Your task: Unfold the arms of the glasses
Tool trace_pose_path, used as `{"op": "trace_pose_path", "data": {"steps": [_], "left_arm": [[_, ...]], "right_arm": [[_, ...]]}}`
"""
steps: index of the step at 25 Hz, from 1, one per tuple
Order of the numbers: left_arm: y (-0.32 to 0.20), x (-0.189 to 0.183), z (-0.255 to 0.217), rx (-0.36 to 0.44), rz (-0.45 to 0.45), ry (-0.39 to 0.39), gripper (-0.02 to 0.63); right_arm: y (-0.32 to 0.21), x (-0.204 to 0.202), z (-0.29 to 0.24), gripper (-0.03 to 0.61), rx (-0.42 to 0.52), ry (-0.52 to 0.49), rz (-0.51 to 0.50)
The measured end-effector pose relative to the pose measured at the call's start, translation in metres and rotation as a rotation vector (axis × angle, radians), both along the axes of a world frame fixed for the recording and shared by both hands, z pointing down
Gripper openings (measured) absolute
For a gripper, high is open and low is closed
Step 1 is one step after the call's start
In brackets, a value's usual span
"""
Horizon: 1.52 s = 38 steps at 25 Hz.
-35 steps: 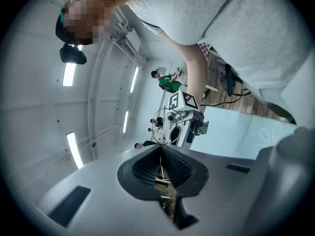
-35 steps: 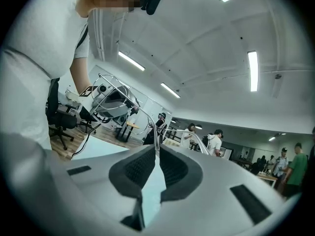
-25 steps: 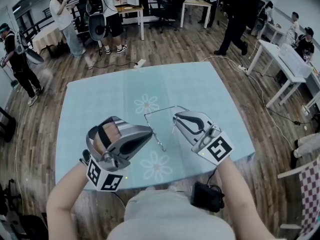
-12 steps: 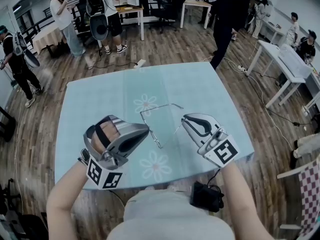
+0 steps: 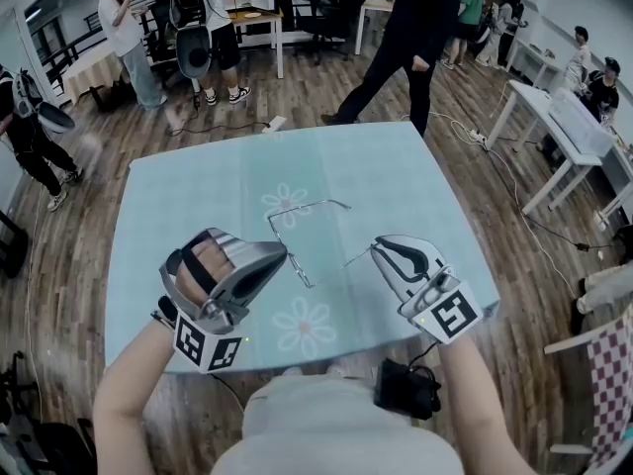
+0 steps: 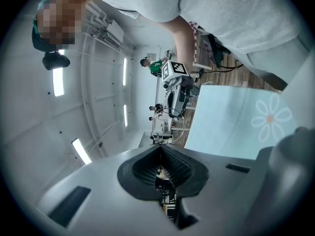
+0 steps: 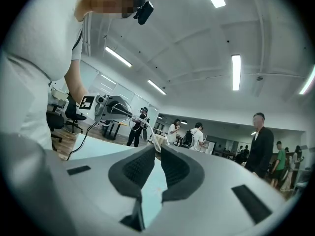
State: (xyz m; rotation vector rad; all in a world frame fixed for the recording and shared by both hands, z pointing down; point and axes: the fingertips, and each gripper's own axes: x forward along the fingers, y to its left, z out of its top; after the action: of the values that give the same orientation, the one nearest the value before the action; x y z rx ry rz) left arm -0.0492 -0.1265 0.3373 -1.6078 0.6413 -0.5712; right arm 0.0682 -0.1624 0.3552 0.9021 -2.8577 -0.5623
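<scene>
The glasses (image 5: 309, 207) are held between the two tools over the middle of the pale blue bench (image 5: 188, 206). The left tool (image 5: 285, 256) is clenched on one arm. The right tool (image 5: 375, 249) pinches the tip of the other arm, which is swung out from the frame. Bare bench lies all round, widest toward the far edge. The right tool is closest to the right edge. A person in dark clothes (image 5: 401, 28) walks just past the far edge.
</scene>
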Motion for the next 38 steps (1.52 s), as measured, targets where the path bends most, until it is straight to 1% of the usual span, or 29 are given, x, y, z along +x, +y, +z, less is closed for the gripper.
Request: {"op": "trace_pose_path", "data": {"steps": [5,16,20,26,29,34,38], "left_arm": [[-0.001,-0.001,0.004,0.022,-0.008,-0.012,0.011],[0.002,0.006,0.002,0.052,0.017,-0.025,0.011],[0.002,0.004,0.002,0.058,0.016,-0.033,0.011],[-0.003,-0.003,0.001,0.066,-0.004,-0.027,0.011],[-0.007,-0.007,0.002,0.073,-0.020,-0.031,0.011],[-0.018,-0.012,0.008,0.093,-0.061,-0.050,0.011],[-0.033,-0.011,0.017,0.084,-0.115,-0.045,0.011]], "right_arm": [[0.006,0.003,0.000,0.037,0.010,0.006,0.011],[-0.001,0.007,0.003,0.038,-0.013,0.009,0.040],[-0.005,0.006,0.003,0.087,-0.030,-0.001,0.045],[-0.007,0.006,-0.001,0.110,-0.039,-0.020,0.050],[-0.008,0.008,-0.006,0.112,-0.044,-0.040,0.059],[-0.009,0.006,-0.015,0.112,-0.076,-0.061,0.116],[-0.017,0.008,-0.011,0.102,-0.125,-0.055,0.212]]}}
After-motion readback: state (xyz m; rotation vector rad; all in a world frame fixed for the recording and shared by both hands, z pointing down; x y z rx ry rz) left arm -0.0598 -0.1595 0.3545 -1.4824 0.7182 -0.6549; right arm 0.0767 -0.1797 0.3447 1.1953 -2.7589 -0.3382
